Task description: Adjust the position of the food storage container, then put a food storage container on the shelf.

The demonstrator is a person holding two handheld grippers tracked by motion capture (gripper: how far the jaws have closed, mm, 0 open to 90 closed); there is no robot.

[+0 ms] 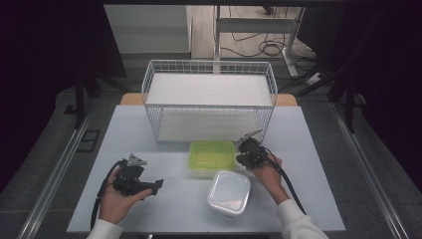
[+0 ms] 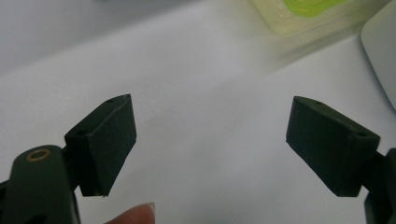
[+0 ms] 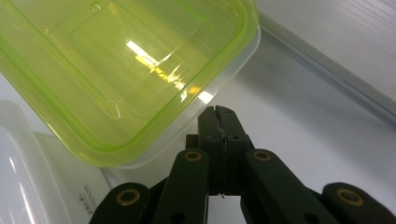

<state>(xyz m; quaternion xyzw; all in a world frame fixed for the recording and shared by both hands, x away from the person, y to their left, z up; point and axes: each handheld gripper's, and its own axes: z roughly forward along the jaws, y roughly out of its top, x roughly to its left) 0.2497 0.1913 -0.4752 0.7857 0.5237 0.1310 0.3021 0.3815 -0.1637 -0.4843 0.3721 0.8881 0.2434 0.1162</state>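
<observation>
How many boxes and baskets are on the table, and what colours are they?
Green box: 1
White box: 1
White wire basket: 1
Total: 3

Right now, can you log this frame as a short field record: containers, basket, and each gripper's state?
green-lidded container: on the table, in front of the wire basket
white-lidded container: nearer the person, close beside the green one
wire basket: at the back of the table
left gripper: open, nothing between the jaws
right gripper: shut, empty, tips beside the green-lidded container's edge
</observation>
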